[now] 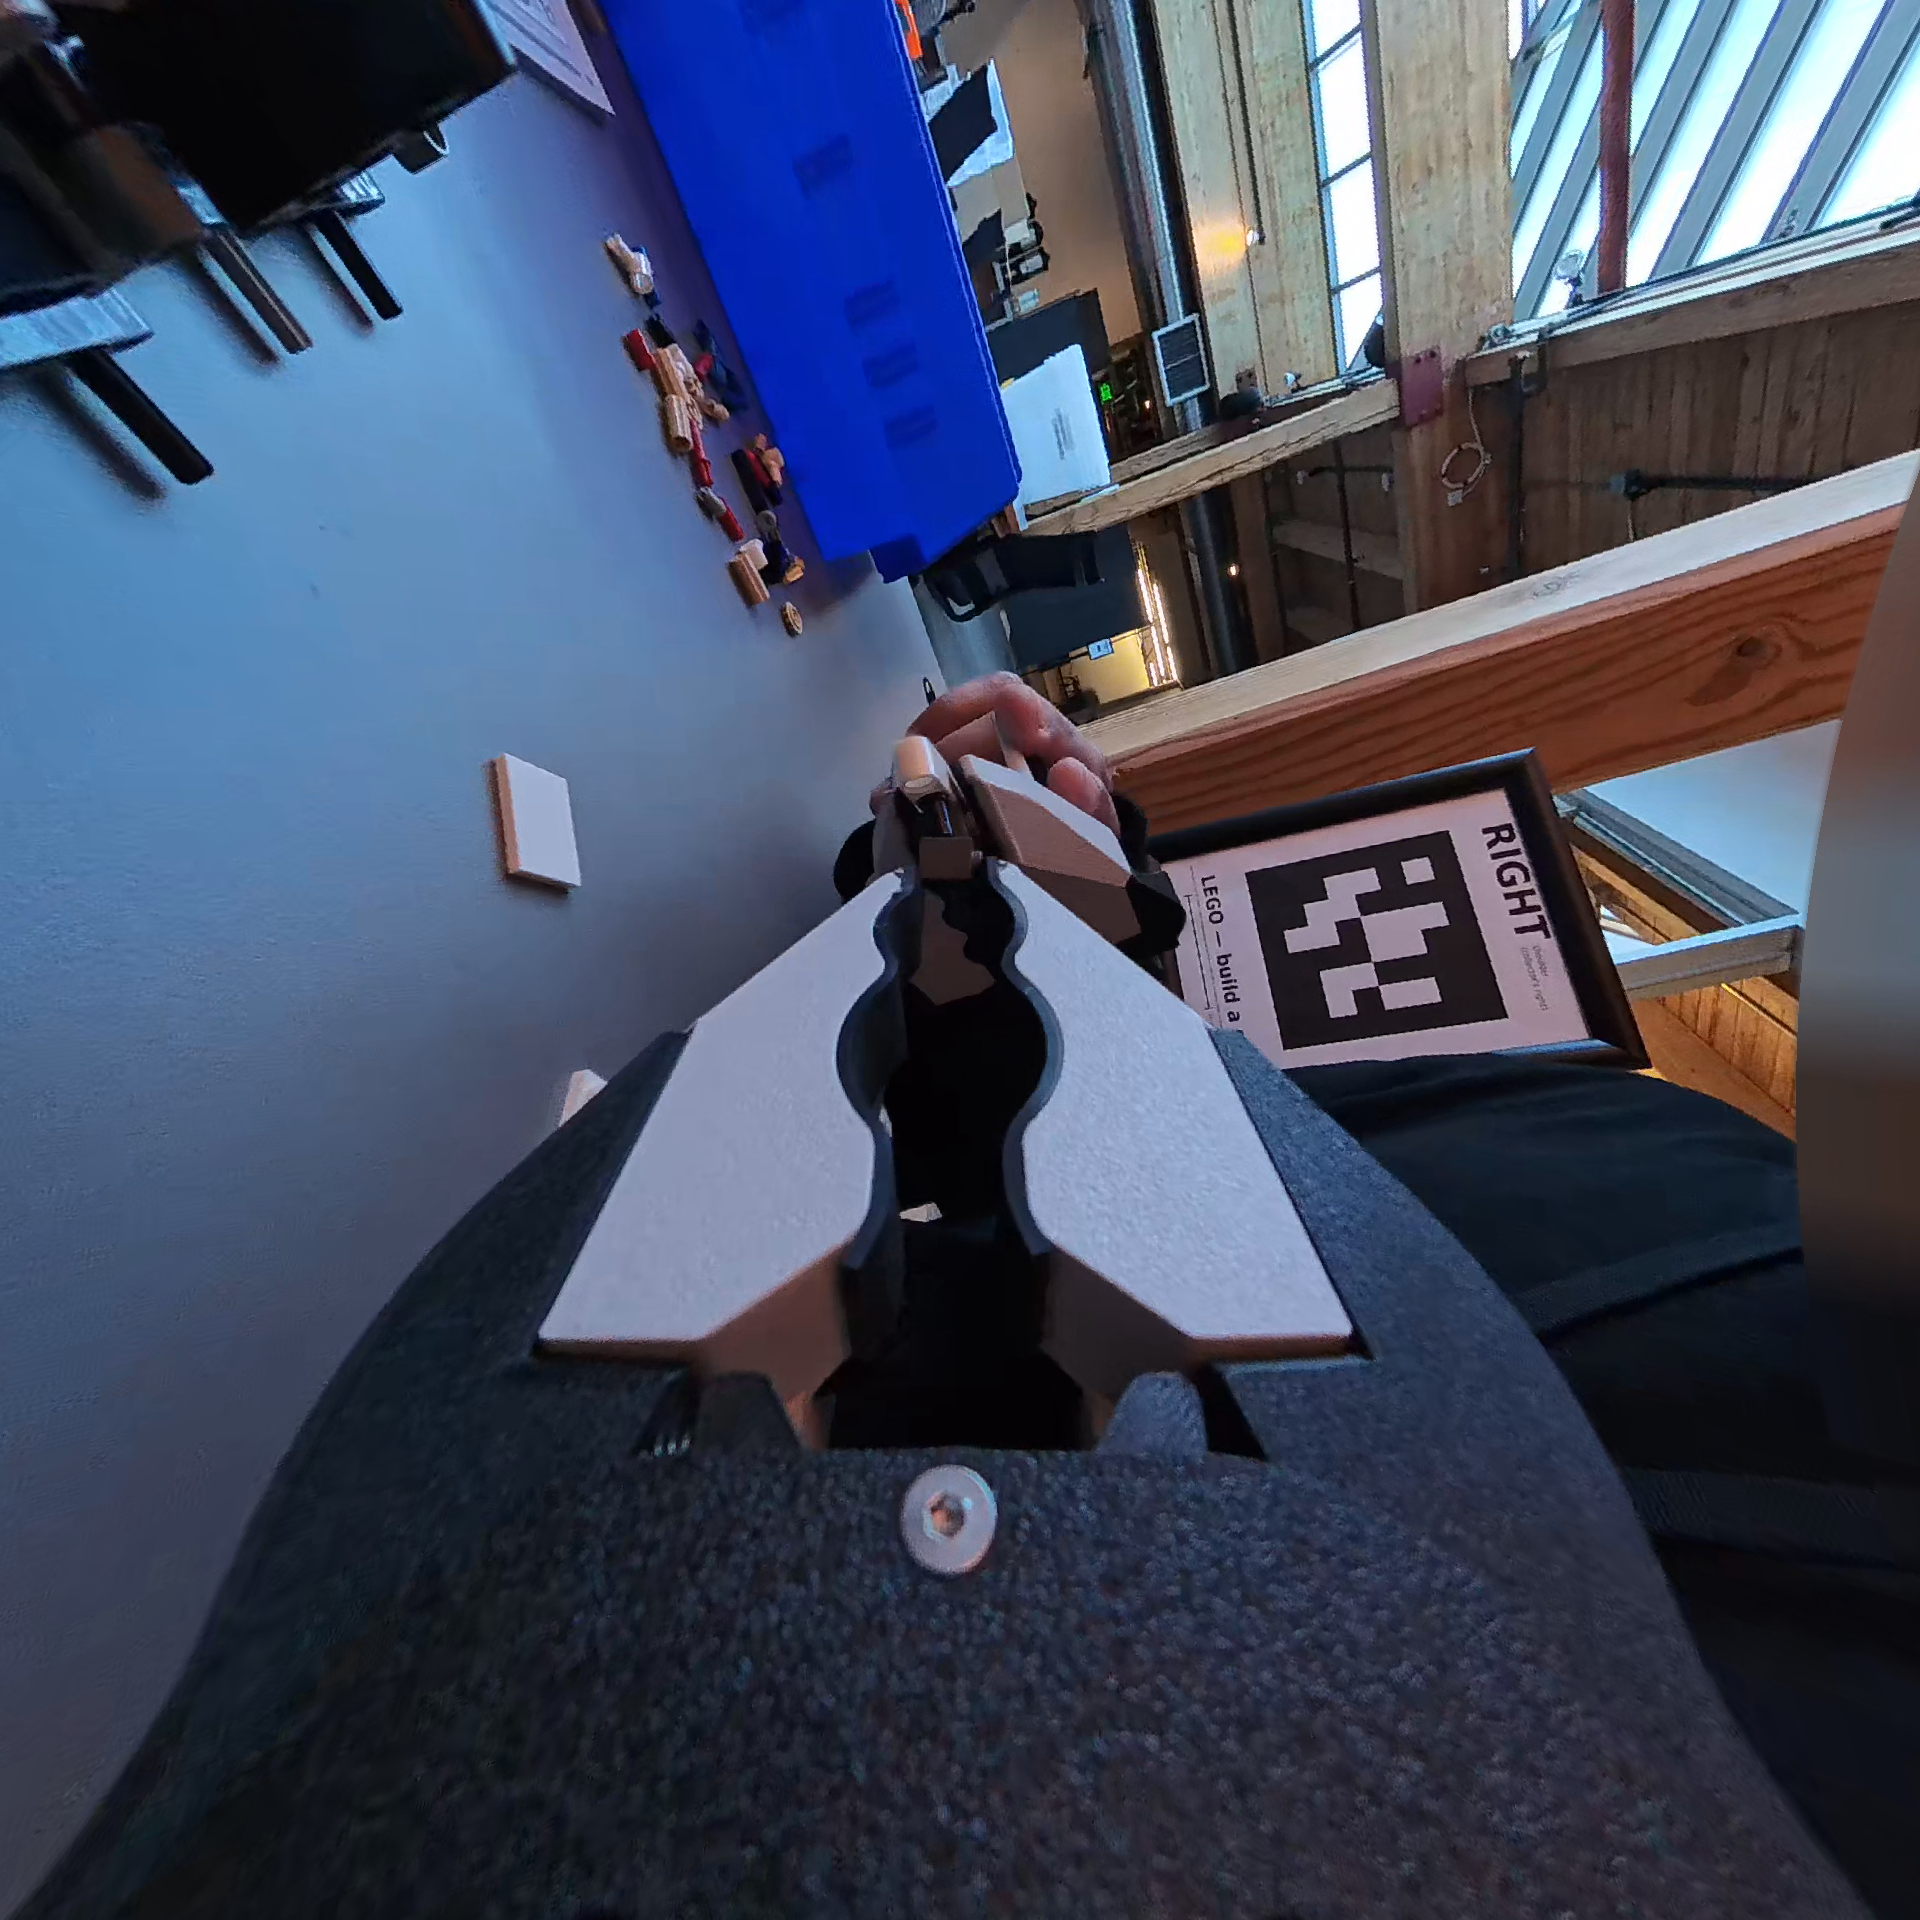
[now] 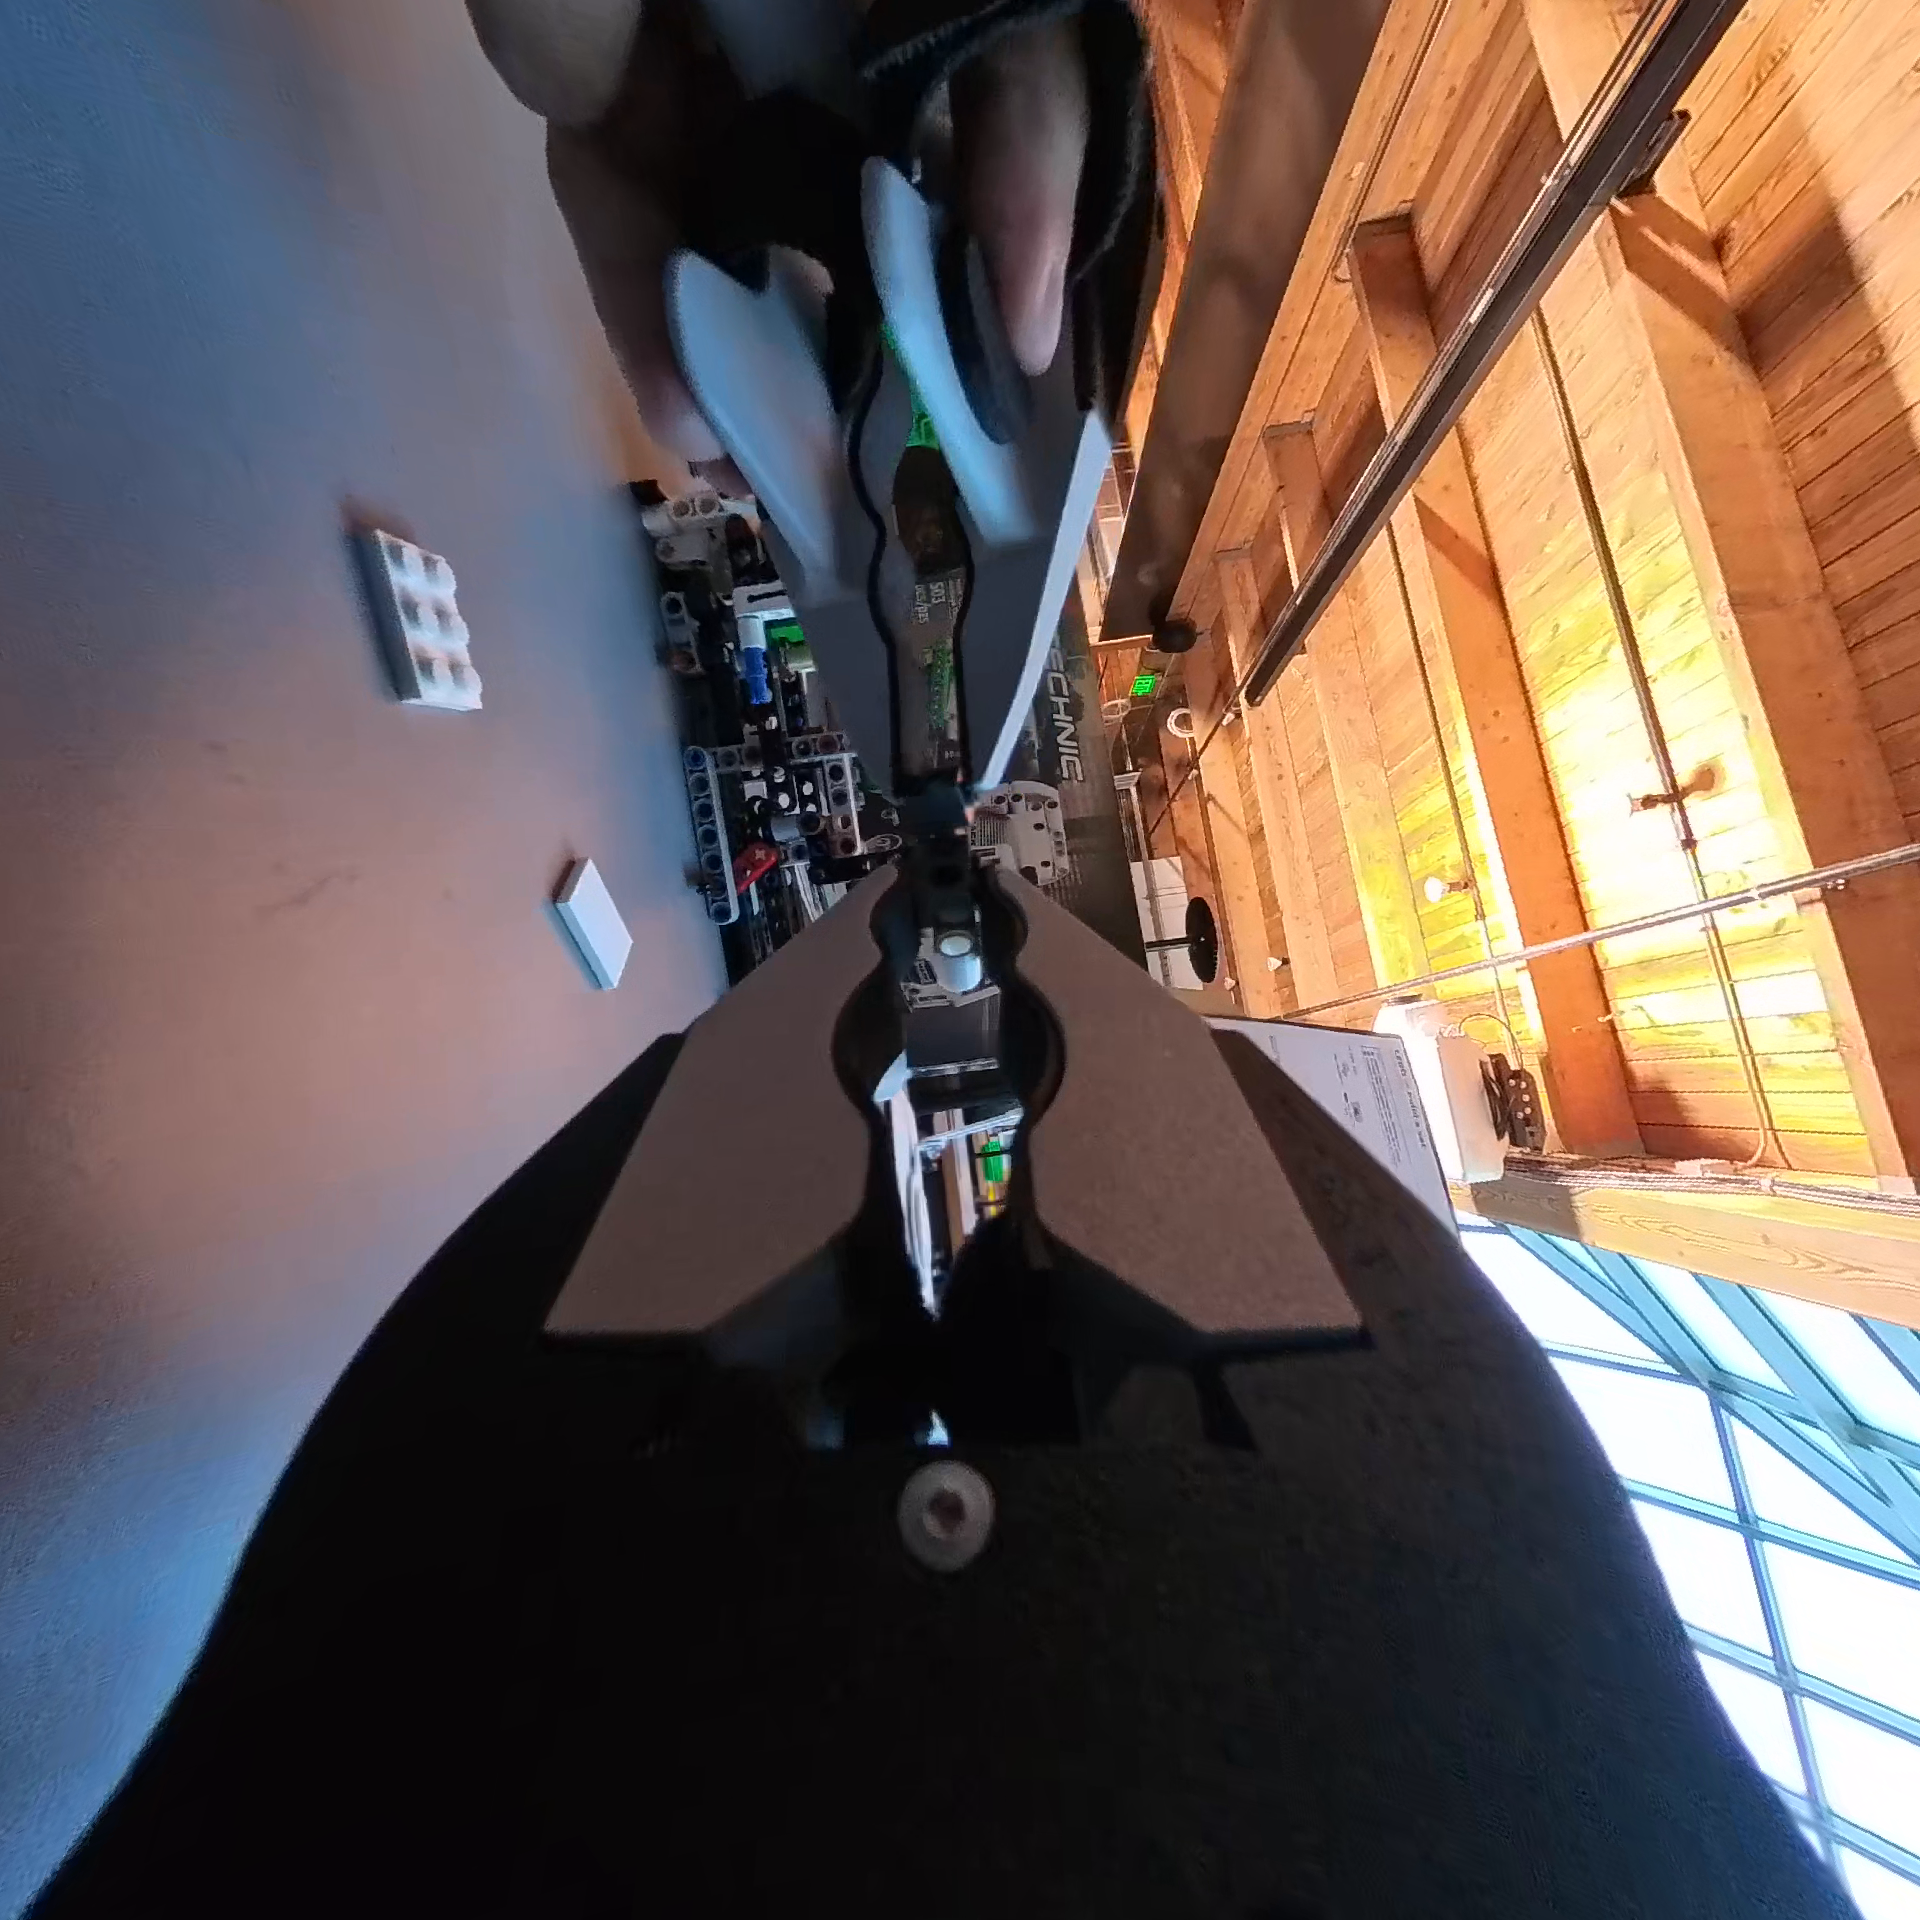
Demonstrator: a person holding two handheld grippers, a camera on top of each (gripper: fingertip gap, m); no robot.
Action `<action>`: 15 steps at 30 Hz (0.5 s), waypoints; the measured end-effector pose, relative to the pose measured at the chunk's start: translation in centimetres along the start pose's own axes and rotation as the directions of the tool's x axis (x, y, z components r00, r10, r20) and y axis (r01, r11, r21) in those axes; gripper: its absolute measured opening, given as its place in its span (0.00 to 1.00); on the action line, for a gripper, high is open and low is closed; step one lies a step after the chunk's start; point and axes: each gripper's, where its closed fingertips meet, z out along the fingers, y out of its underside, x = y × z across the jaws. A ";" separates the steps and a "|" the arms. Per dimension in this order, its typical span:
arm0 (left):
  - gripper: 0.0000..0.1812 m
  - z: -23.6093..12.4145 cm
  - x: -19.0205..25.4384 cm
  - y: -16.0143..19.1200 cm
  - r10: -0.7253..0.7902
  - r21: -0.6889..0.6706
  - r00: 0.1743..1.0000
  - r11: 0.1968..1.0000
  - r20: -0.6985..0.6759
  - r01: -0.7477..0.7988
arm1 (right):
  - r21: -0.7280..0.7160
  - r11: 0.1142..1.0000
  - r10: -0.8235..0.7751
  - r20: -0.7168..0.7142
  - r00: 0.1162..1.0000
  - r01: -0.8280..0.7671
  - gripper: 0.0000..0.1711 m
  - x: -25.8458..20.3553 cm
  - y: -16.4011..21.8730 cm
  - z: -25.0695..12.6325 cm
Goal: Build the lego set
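- left hand-held gripper (image 1: 940, 883) and right hand-held gripper (image 2: 940, 883) met tip to tip above the worktop (image 1: 312, 831), each closed narrow on a small lego piece (image 1: 928, 805), apparently to press parts together.
- loose lego parts (image 1: 707, 426) lay far off beside a blue bin (image 1: 831, 260).

The grey table (image 1: 312, 727) carries a blue bin (image 1: 831, 260), scattered lego pieces (image 1: 707, 416) beside it, and a white tile (image 1: 538, 821).

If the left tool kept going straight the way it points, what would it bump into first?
Almost at once, the right tool: the two meet tip to tip, with a small dark lego piece between them. Behind it is the person's hand. Depth is hard to judge.
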 end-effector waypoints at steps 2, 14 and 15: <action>0.05 0.0 -0.2 0.0 -0.006 0.000 1.000 1.000 0.003 0.006 | -0.006 1.000 -0.011 0.008 1.000 0.011 0.06 -0.2 0.0 0.0; 0.05 0.1 -1.1 -0.2 -0.043 0.049 0.999 0.998 0.033 0.041 | -0.043 0.993 -0.106 0.018 0.994 0.107 0.05 -0.7 0.2 0.0; 0.05 0.2 -1.1 -0.2 -0.057 0.061 0.998 0.997 0.021 0.056 | -0.048 0.993 -0.105 0.021 0.994 0.106 0.05 -0.8 0.2 -0.1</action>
